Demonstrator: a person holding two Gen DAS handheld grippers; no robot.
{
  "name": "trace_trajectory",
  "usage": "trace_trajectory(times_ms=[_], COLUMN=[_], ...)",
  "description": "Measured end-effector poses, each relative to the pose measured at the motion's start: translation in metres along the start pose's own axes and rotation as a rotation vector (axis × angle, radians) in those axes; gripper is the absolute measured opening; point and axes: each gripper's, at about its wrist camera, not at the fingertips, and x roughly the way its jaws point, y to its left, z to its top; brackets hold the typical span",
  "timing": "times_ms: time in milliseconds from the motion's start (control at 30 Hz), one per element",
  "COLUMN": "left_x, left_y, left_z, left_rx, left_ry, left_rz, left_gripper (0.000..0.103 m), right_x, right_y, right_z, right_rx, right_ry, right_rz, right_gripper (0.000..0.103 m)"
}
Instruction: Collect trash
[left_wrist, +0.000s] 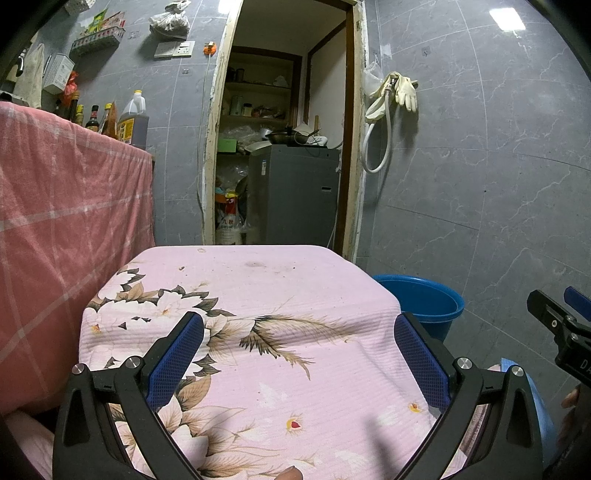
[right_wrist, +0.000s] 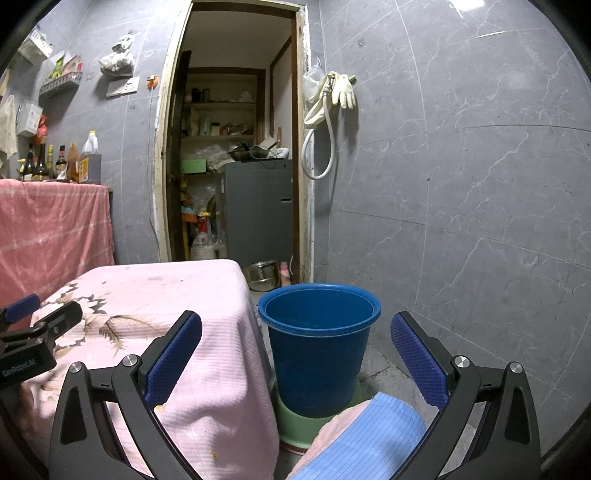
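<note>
A table under a pink floral cloth (left_wrist: 280, 295) (right_wrist: 166, 291) fills the near ground. Tiny scraps lie near its far edge: a pale bit (left_wrist: 201, 250) and a brown crumb (left_wrist: 181, 267). My left gripper (left_wrist: 299, 350) hovers open over the cloth with nothing between its blue pads; it also shows in the right wrist view as the left gripper (right_wrist: 40, 312). Right of the table a blue bucket (right_wrist: 317, 332) (left_wrist: 424, 299) stands in a green basin (right_wrist: 295, 424); its inside looks empty. My right gripper (right_wrist: 295, 354) is open and empty, facing the bucket. The right gripper (left_wrist: 557, 301) also shows in the left wrist view.
A pink checked cloth (left_wrist: 66, 221) covers a counter on the left, with bottles (left_wrist: 133, 118) on top. Ahead, a doorway opens on a grey appliance (right_wrist: 255, 210), shelves and a metal pot (right_wrist: 263, 275) on the floor. Gloves and a hose (right_wrist: 332, 96) hang on the grey tiled wall. A blue-striped sleeve (right_wrist: 369, 435) lies low.
</note>
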Motion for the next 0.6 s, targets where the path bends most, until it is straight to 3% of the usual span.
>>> trace_trajectory(times_ms=[600], left_x=[-0.0017], left_y=[-0.0001], left_z=[0.0036], left_rx=[0.012], left_ry=[-0.003], left_rz=[0.014], left_gripper=[0.101], right_x=[0.0], right_y=[0.0], right_z=[-0.0005], right_rx=[0.0], right_ry=[-0.002], right_rz=[0.0], right_gripper=[0.103])
